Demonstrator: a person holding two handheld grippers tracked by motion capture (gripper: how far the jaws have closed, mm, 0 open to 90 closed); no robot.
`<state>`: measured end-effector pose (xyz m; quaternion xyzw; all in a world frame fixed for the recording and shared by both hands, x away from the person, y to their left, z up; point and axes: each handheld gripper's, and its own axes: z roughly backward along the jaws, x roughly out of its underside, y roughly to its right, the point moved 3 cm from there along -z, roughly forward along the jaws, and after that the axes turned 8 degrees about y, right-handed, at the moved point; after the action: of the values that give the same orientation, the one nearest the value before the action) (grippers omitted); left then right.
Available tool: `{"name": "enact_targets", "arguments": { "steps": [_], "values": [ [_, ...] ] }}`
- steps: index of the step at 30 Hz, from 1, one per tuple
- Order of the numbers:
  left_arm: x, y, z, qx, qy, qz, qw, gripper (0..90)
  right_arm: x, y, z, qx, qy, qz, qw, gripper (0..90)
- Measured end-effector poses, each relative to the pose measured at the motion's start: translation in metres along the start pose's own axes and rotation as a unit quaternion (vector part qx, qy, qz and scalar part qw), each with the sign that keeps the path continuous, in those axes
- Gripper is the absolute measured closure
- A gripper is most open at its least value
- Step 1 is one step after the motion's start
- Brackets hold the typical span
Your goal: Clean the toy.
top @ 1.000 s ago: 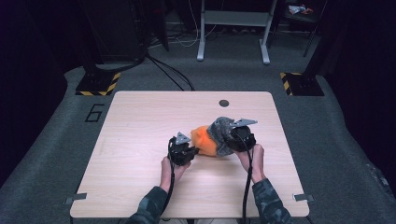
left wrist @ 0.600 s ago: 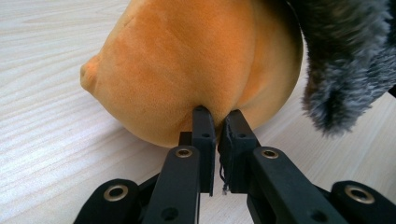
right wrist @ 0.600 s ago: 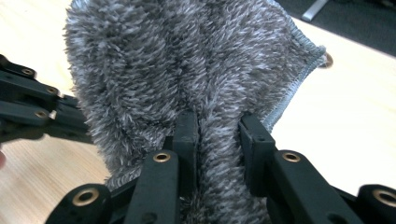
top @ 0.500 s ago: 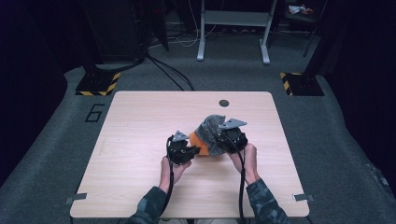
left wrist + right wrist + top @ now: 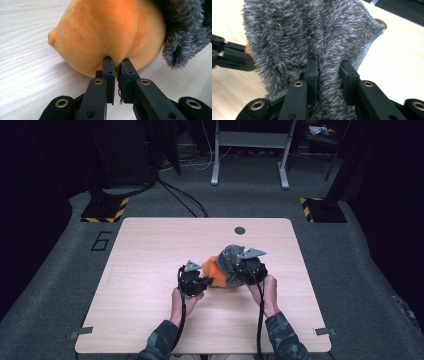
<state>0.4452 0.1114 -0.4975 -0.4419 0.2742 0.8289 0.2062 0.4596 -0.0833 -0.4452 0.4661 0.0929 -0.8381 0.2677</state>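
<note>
- The light wooden table [image 5: 150, 310] bears everything, with a small round dark hole [image 5: 240, 230] near its far edge, right of centre.
- A grey shaggy cloth [image 5: 231, 258] lies bunched a little right of the table's middle, draped over the right part of the orange thing; in the right gripper view a stitched hem [image 5: 372, 37] runs along its edge.
- An orange plush thing [image 5: 212, 270] rests on the table against the cloth's left side, soft and rounded, with a small nub [image 5: 51, 38] at one end.
- The right gripper [image 5: 329, 67] is at the near right of the cloth; its jaws are clamped on a thick fold of the grey pile.
- The left gripper [image 5: 116, 62] is just left of the orange plush; its jaws stand narrow, pinching a small tuck of the orange fabric at its near underside.
</note>
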Motion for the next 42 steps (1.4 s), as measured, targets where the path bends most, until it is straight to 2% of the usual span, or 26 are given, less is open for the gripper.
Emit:
{"name": "enact_targets", "arguments": {
  "steps": [8, 11, 18, 22, 24, 29, 32, 35, 37, 42],
  "values": [
    [0.001, -0.001, -0.001, -0.001, 0.000, 0.000, 1.0000, 84.3, 0.021, 0.019, -0.007, 0.015, -0.023, -0.025, 0.9993, 71.4],
    [0.001, -0.001, -0.001, 0.000, 0.000, 0.002, 1.0000, 84.3, 0.028, 0.027, -0.011, 0.016, -0.034, -0.043, 0.9983, 71.4],
    [0.002, -0.003, -0.001, 0.000, 0.000, 0.004, 1.0000, 84.4, 0.048, 0.037, -0.029, 0.026, -0.074, -0.061, 0.9951, 71.5],
    [0.002, -0.004, -0.001, -0.001, 0.002, 0.005, 1.0000, 84.3, 0.058, 0.040, -0.039, 0.021, -0.091, -0.071, 0.9930, 71.4],
    [0.002, -0.004, -0.001, 0.000, 0.002, 0.004, 1.0000, 84.3, 0.060, 0.042, -0.039, 0.016, -0.089, -0.081, 0.9926, 71.4],
    [0.001, -0.004, 0.000, -0.004, 0.004, 0.002, 1.0000, 84.3, 0.048, 0.047, -0.020, 0.028, -0.057, -0.075, 0.9951, 71.6],
    [0.000, -0.002, 0.000, -0.004, 0.005, -0.003, 1.0000, 84.3, 0.033, 0.044, -0.004, 0.024, -0.031, -0.073, 0.9965, 71.7],
    [0.000, -0.001, 0.000, -0.004, 0.007, -0.006, 1.0000, 84.3, 0.013, 0.036, 0.009, 0.006, -0.005, -0.061, 0.9981, 71.7],
    [-0.001, 0.000, 0.000, -0.005, 0.002, -0.008, 1.0000, 84.2, 0.000, 0.025, 0.015, -0.005, 0.005, -0.038, 0.9993, 71.7],
    [-0.002, 0.001, -0.001, -0.001, 0.002, -0.017, 0.9998, 84.2, -0.016, 0.000, 0.011, -0.029, 0.008, -0.007, 0.9995, 71.4]
  ]
}}
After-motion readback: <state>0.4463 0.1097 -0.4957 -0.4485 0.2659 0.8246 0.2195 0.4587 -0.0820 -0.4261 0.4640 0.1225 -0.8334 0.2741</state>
